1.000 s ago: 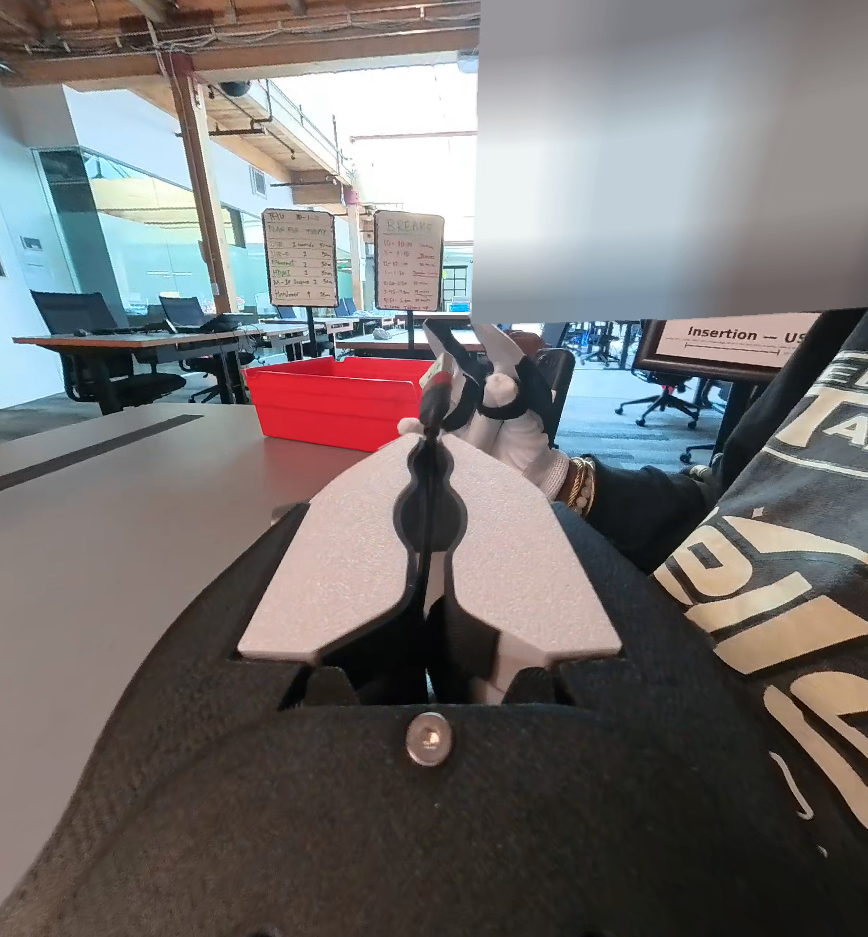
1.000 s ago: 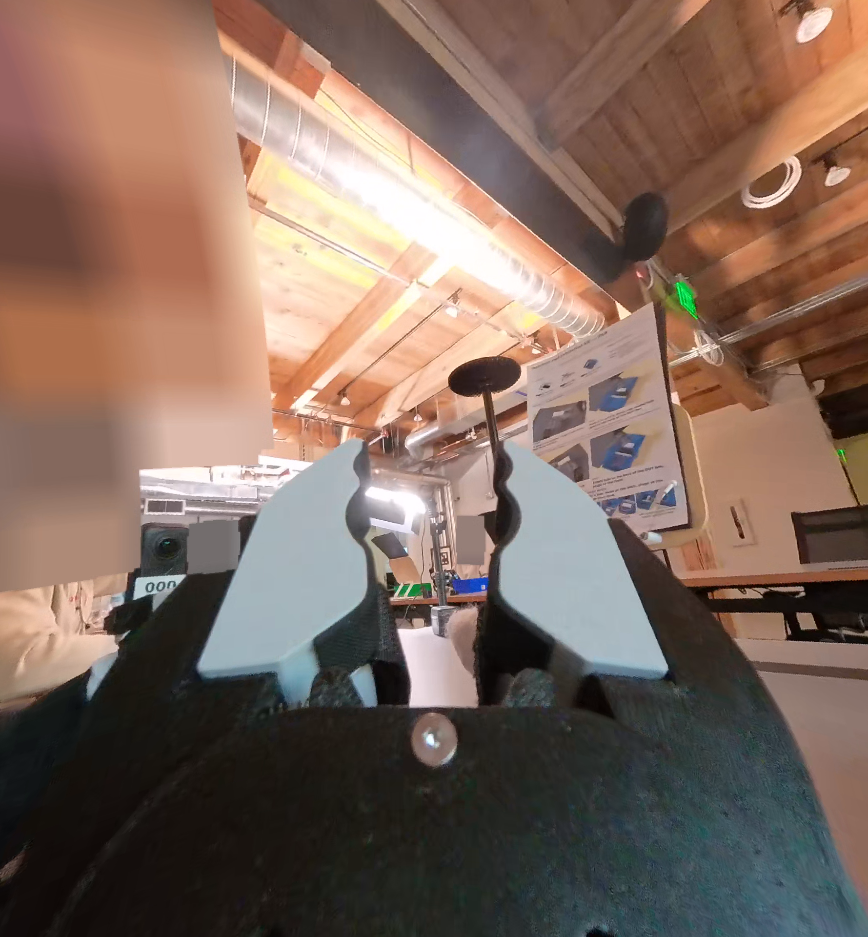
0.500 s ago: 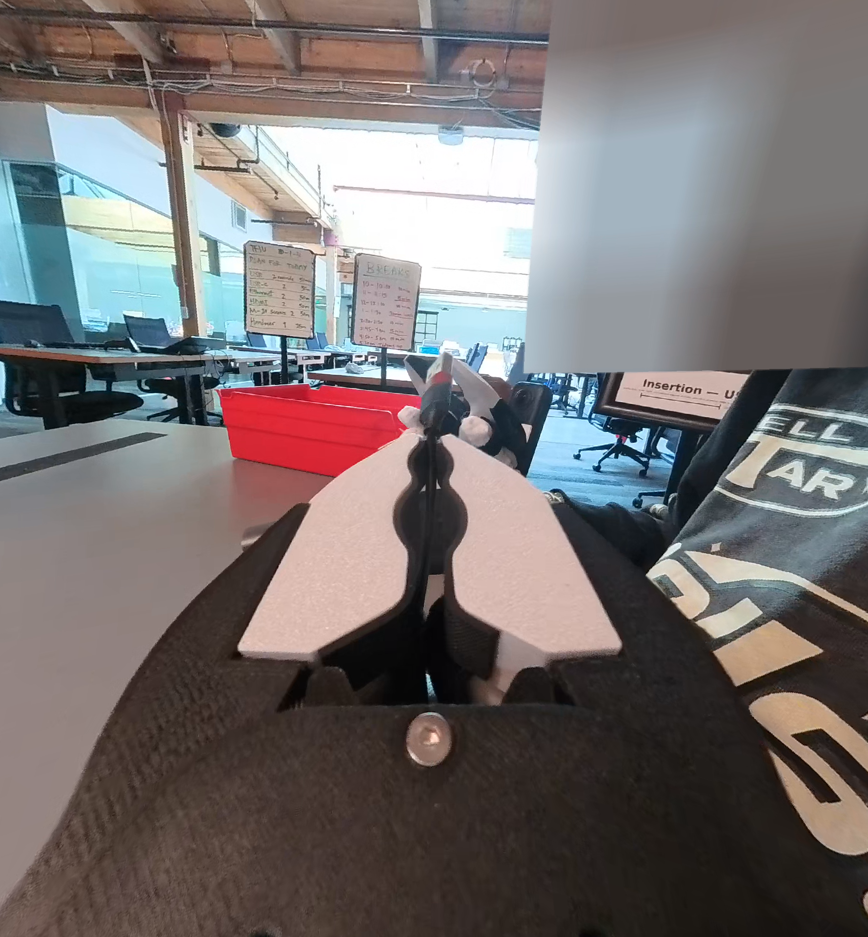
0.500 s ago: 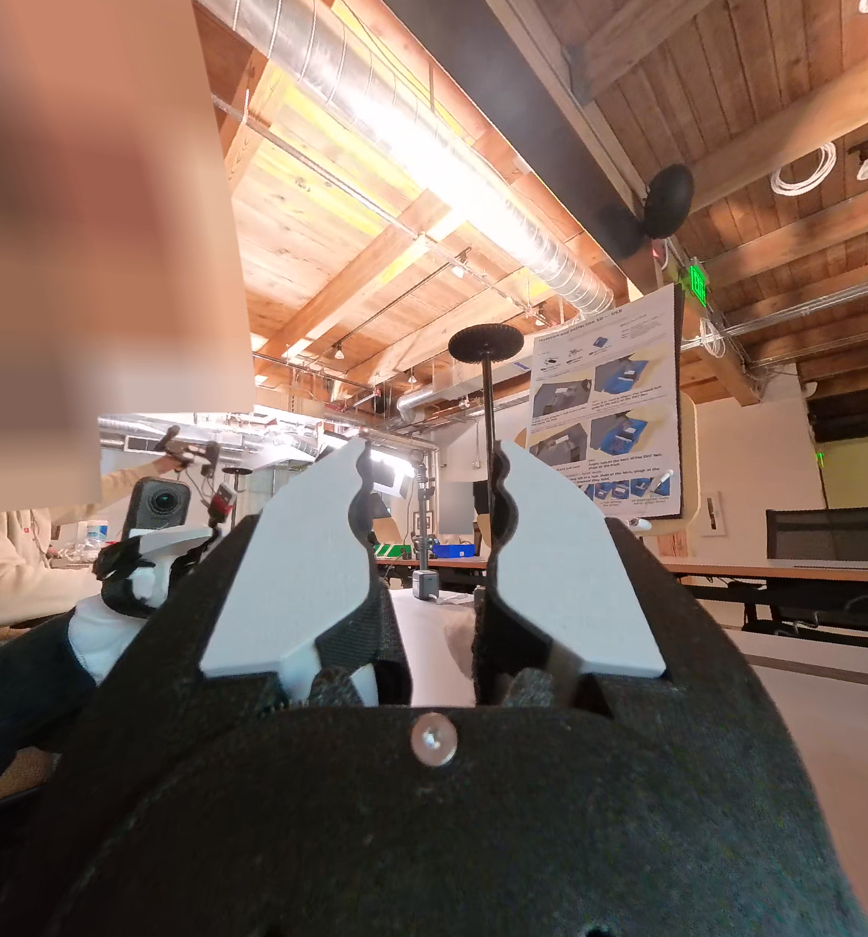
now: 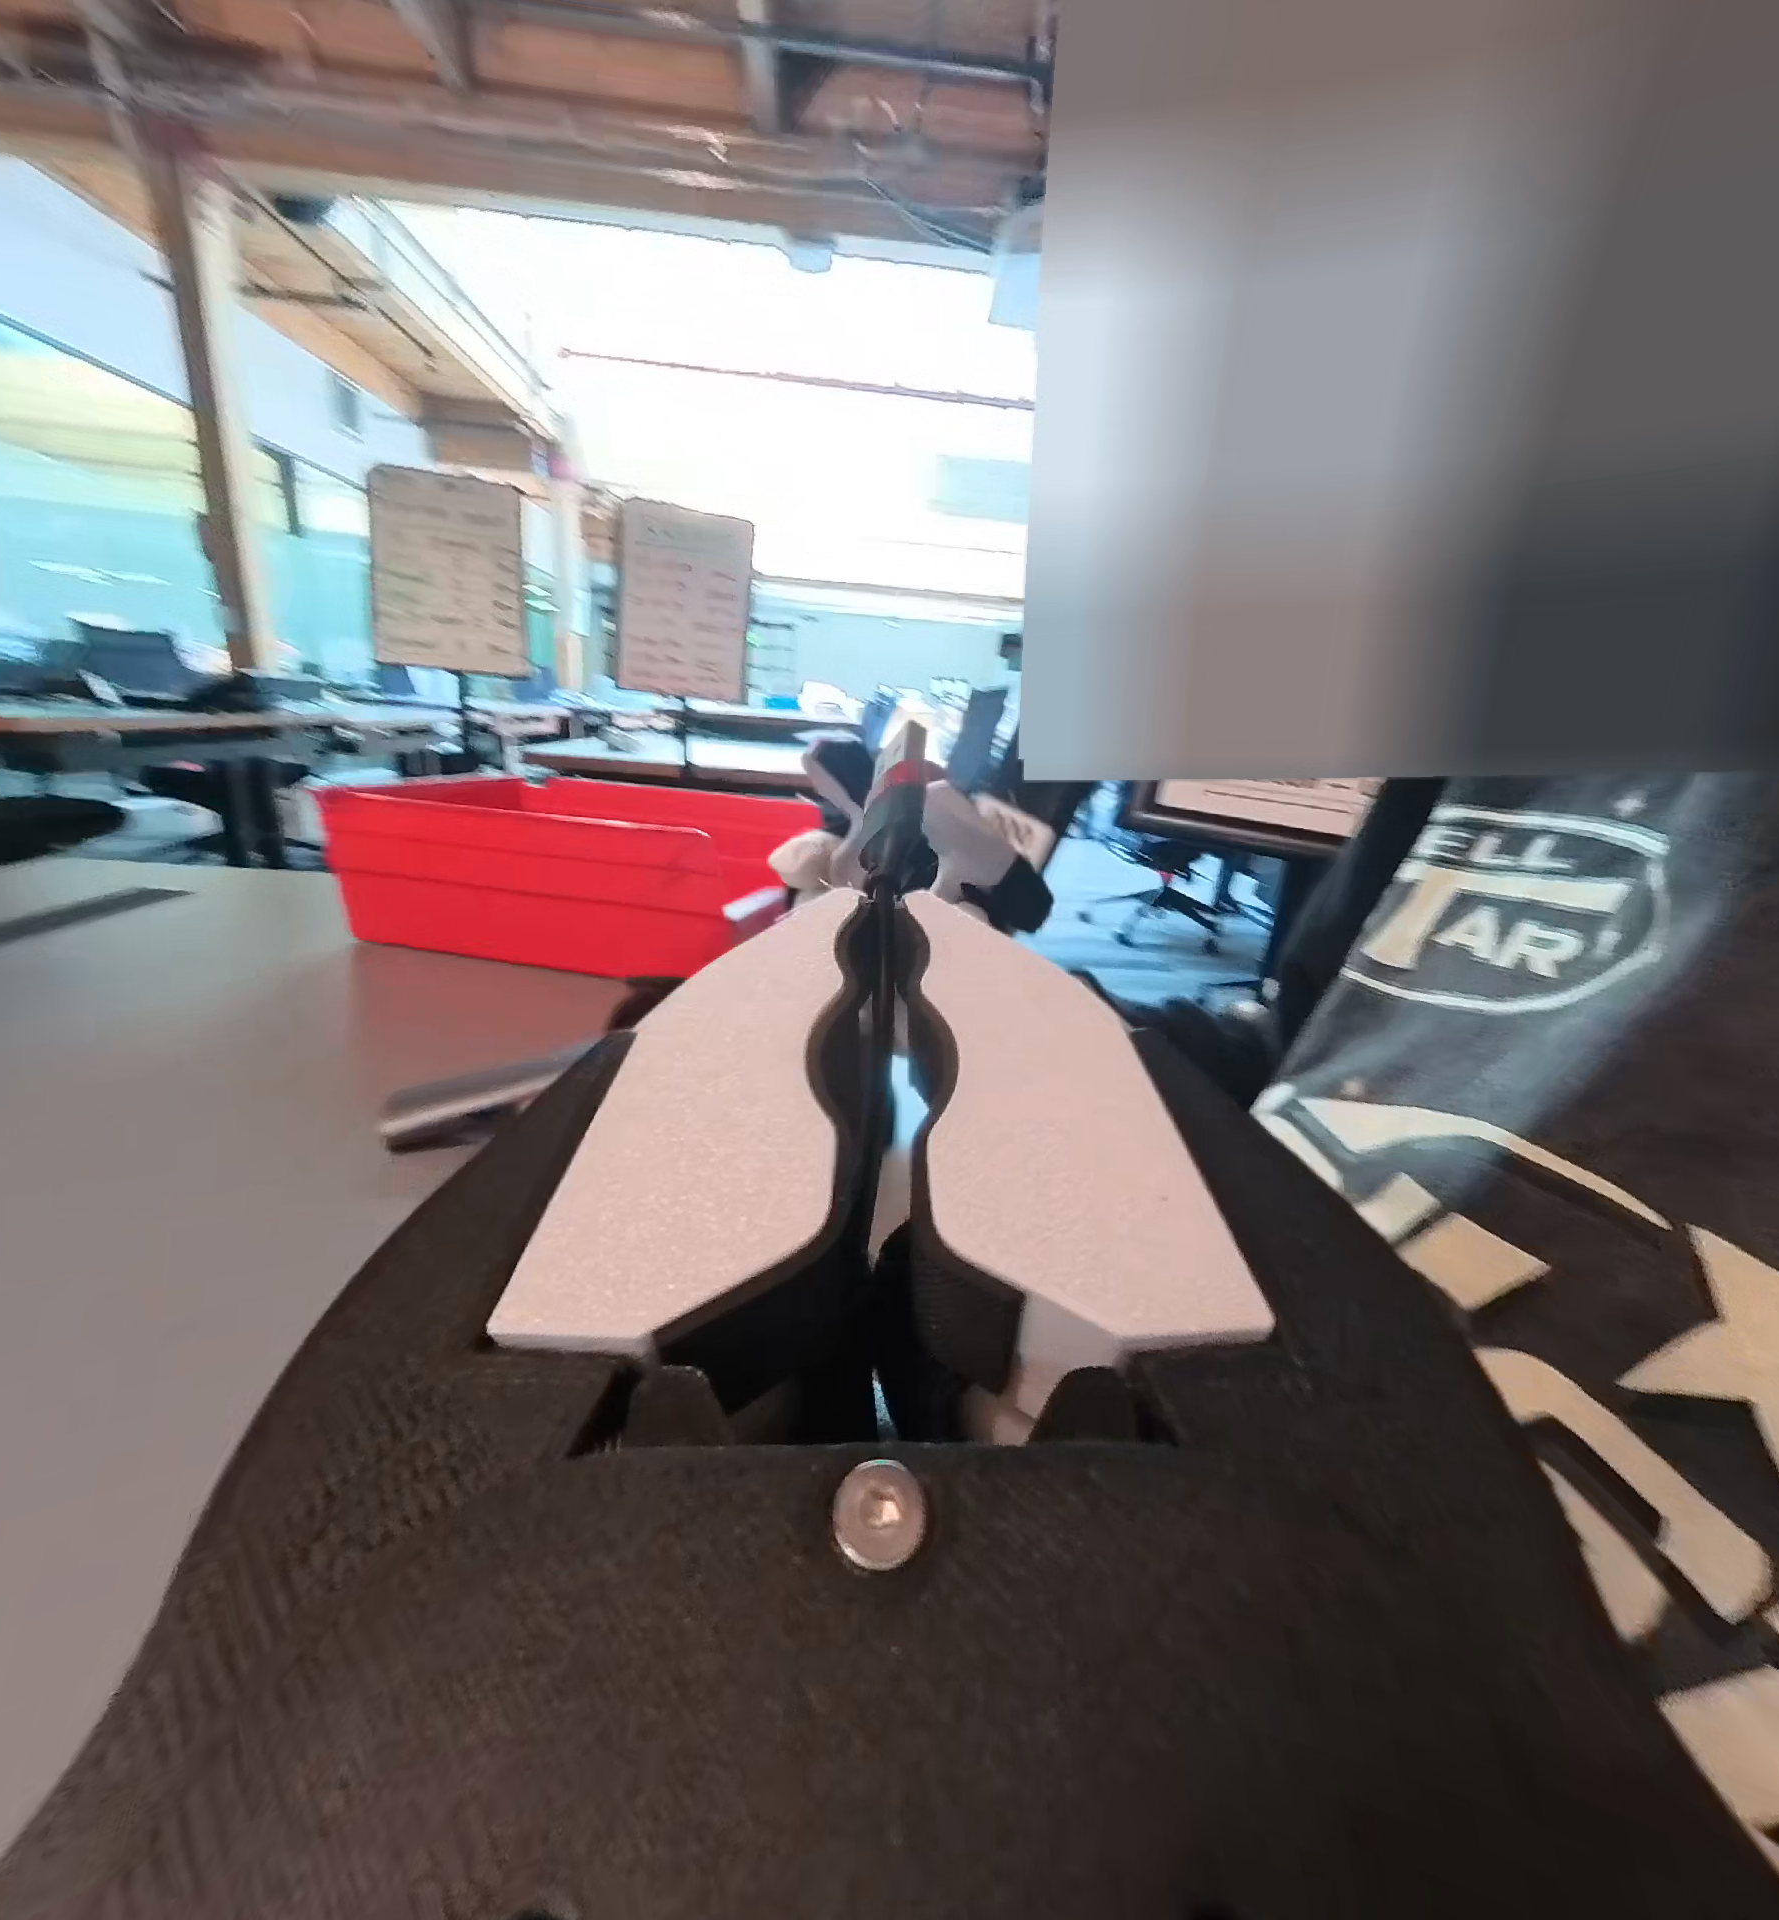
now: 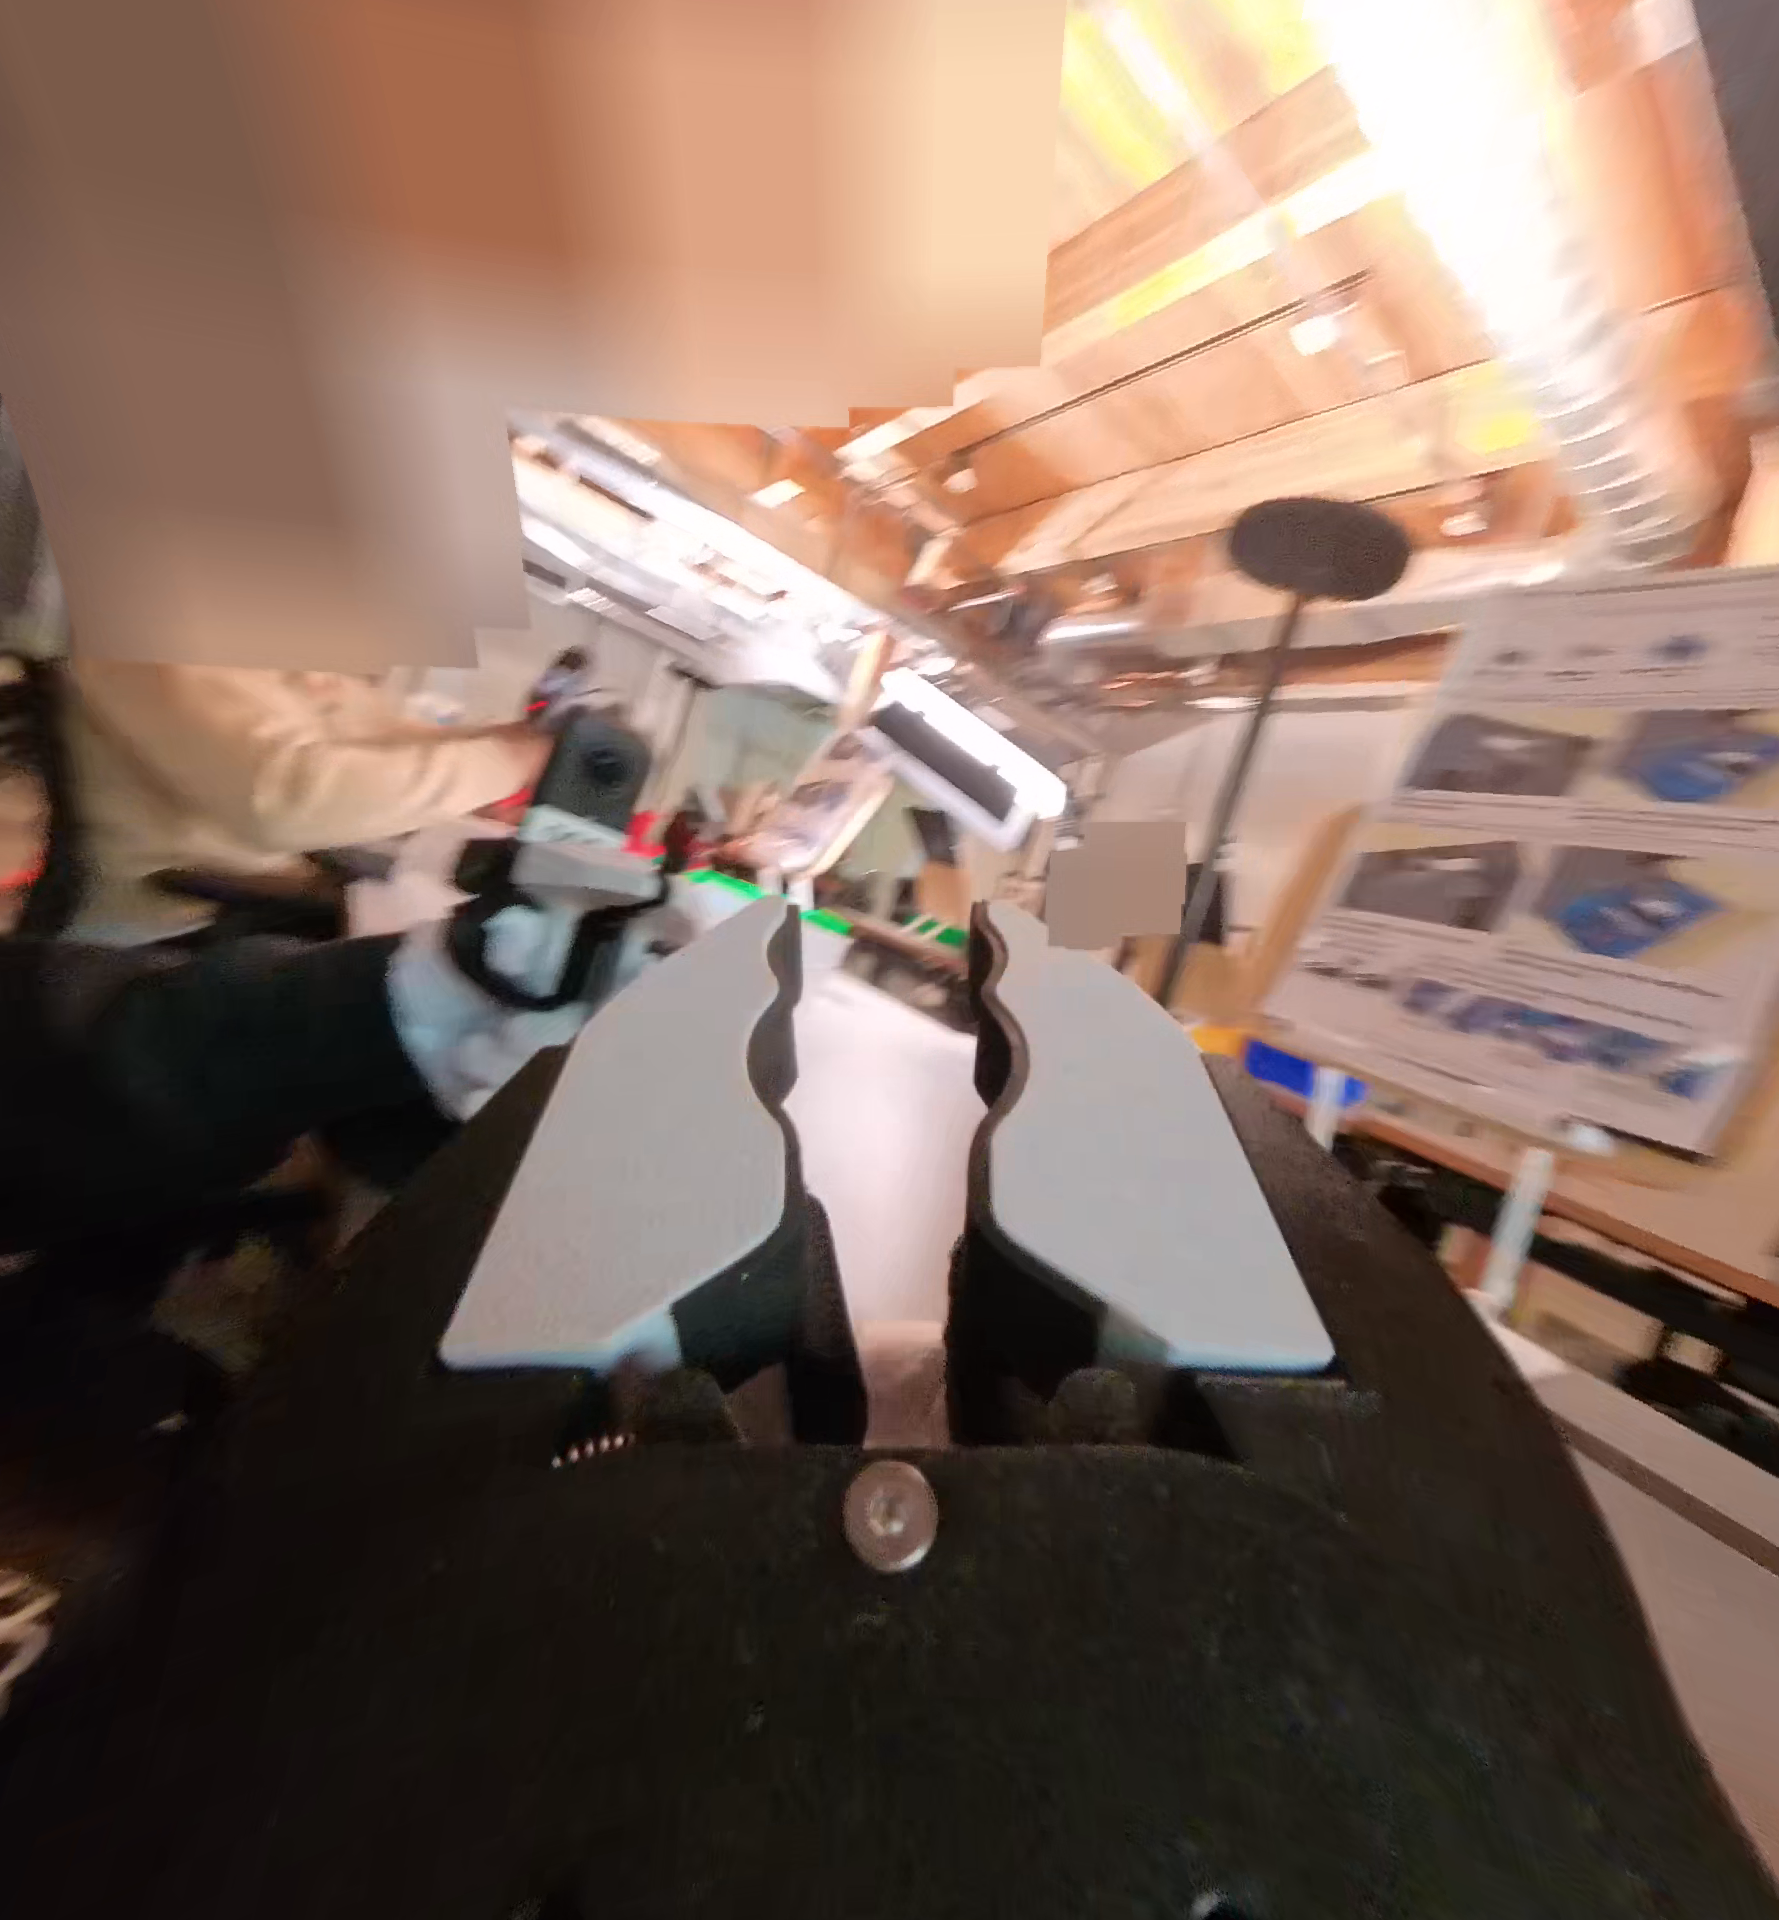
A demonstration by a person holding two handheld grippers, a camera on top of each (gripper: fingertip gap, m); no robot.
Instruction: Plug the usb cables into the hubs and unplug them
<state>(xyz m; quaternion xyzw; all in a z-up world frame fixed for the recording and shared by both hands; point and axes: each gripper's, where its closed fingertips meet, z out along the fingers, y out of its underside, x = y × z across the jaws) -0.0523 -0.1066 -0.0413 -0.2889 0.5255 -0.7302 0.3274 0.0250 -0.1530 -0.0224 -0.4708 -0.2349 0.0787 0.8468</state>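
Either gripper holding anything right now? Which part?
The left gripper is shut on the usb cable, pinching its thin black cord just behind the plug. The right gripper is open, with nothing between its fingers.

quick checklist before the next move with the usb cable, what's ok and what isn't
1. Left hand-held gripper shut on the usb cable: ok.
2. Plug sticks out past the fingertips: ok.
3. Right hand-held gripper open, nothing in it: ok.
4. Hub in view to aim at: not ok, none clearly seen; the dark flat thing on the table is too blurred to name.
5. Plug orientation: cannot tell.
6. Sharp pictures: not ok, both blurred.
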